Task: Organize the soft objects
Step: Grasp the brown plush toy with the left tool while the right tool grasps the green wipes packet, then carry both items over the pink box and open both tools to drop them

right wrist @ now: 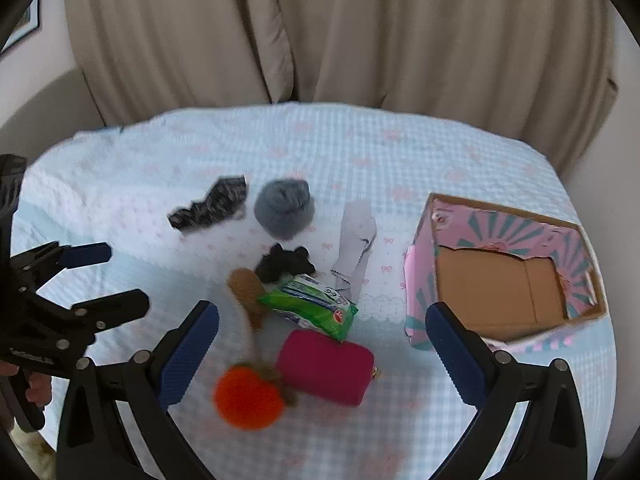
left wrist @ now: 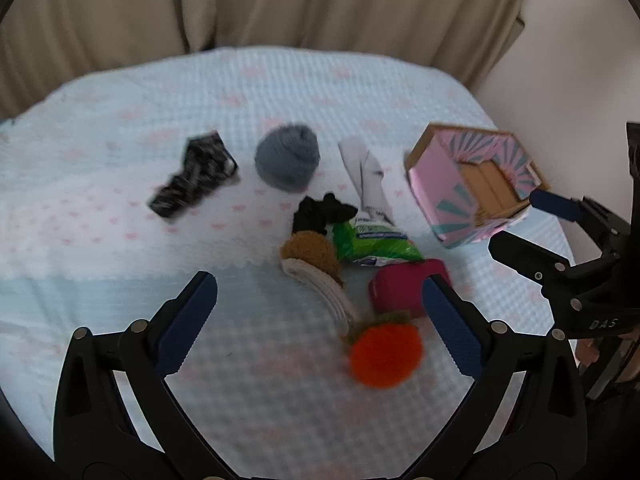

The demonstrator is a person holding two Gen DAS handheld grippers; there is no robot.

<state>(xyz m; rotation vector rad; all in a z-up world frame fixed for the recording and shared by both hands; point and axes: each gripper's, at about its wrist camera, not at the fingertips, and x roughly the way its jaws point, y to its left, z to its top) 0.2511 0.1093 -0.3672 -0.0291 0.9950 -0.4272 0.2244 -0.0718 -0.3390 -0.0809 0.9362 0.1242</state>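
Soft items lie scattered on a pale blue quilt point(left wrist: 120, 240): an orange knitted ball point(left wrist: 385, 356), a magenta pouch point(left wrist: 404, 288), a green wipes packet point(left wrist: 374, 244), a brown-and-white knitted piece point(left wrist: 316, 264), a black scrunchie point(left wrist: 320, 212), a grey wool ball point(left wrist: 288, 158), a grey cloth point(left wrist: 366, 176) and a black-and-white patterned cloth point(left wrist: 196, 178). An open pink box point(right wrist: 500, 272) stands at the right, nothing inside. My left gripper point(left wrist: 320, 320) hangs open above the quilt, the pouch by its right finger. My right gripper point(right wrist: 322, 356) is open over the pouch point(right wrist: 326, 366) and orange ball point(right wrist: 248, 396).
Beige curtains point(right wrist: 320, 32) hang behind the bed. The quilt's far half point(right wrist: 360, 148) holds nothing. The other gripper shows in each view: the right one point(left wrist: 516, 220) beside the box point(left wrist: 476, 184), the left one point(right wrist: 120, 276) at the left edge with a hand below it.
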